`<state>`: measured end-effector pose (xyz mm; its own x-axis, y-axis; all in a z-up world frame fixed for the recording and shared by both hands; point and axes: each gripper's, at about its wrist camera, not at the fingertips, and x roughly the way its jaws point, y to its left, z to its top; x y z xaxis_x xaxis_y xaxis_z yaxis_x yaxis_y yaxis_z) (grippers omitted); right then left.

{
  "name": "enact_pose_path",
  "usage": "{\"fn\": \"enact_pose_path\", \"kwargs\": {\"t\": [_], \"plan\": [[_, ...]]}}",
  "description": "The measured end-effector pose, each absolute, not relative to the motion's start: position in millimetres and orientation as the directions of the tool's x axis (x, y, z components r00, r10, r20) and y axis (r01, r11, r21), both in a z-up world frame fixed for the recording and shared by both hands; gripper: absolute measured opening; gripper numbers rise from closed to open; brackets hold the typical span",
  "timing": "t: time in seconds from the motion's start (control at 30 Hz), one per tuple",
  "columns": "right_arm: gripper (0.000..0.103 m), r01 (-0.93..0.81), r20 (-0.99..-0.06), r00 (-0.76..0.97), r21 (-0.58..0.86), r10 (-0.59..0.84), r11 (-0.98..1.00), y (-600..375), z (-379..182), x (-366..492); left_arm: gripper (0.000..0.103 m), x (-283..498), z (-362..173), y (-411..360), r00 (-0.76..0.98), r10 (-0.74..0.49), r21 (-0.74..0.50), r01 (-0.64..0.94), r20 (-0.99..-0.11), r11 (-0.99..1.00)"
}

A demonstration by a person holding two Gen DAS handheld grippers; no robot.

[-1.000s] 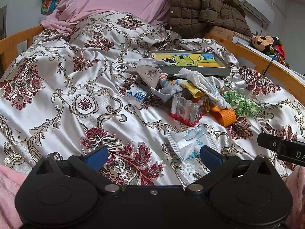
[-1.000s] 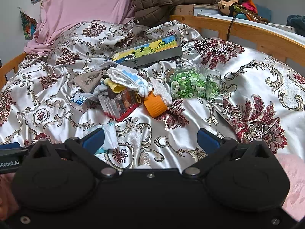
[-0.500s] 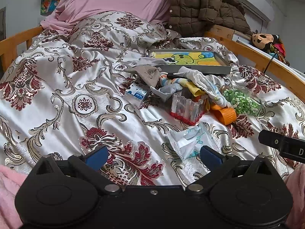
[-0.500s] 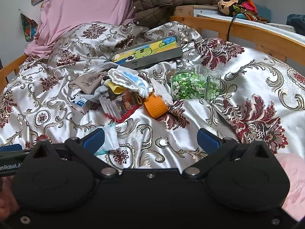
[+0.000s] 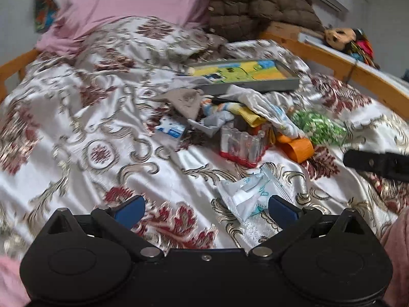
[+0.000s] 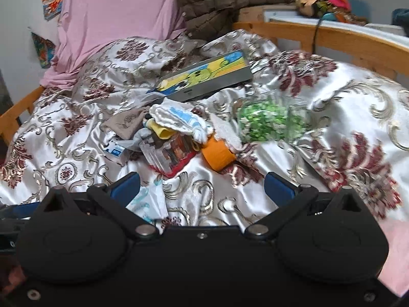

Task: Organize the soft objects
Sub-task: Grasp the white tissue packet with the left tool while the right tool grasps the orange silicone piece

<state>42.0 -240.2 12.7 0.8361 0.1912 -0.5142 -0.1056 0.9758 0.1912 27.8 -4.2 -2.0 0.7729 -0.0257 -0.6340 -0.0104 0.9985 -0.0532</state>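
the left gripper (image 5: 205, 208) sat at the bottom of its frame with its blue-padded fingers (image 5: 130, 208) spread wide and empty. just ahead of its right-hand finger, lower centre-right in the left wrist view, lay the crumpled white tissue packet (image 5: 249, 194), resting on the patterned satin bedspread (image 5: 76, 133) and close to that fingertip, though contact could not be told. the packet's long axis ran on a slant from lower left to upper right, so it lay off-centre between the fingers, toward the right.

the right gripper (image 6: 202, 186) was likewise spread apart and held nothing. in its view the same packet (image 6: 149, 202) showed at lower left, partly hidden behind the left-hand blue finger (image 6: 126, 185), so it lay outside that gripper's span. by this reading the left gripper was the nearer and better placed for it, needing a small shift rightward to centre the packet.

farther up both frames, well apart from either gripper, sat the heap of soft things: a white and blue cloth (image 5: 265, 108), a yellow cloth (image 6: 162, 130) and a grey-brown pouch (image 5: 188, 101), mixed with a clear case of tubes (image 5: 242, 144), an orange roll (image 6: 217, 153) and a jar of green pieces (image 6: 268, 121), below the picture box (image 5: 245, 75).
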Motion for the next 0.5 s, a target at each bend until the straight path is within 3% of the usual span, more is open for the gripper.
{"fn": "enact_pose_path", "kwargs": {"t": [0.5], "plan": [[0.102,-0.279,-0.605,0.744,0.103,0.282,0.955,-225,-5,155,0.099,107,-37,-29,0.656,-0.247,-0.003,0.351,-0.713,0.937]]}}
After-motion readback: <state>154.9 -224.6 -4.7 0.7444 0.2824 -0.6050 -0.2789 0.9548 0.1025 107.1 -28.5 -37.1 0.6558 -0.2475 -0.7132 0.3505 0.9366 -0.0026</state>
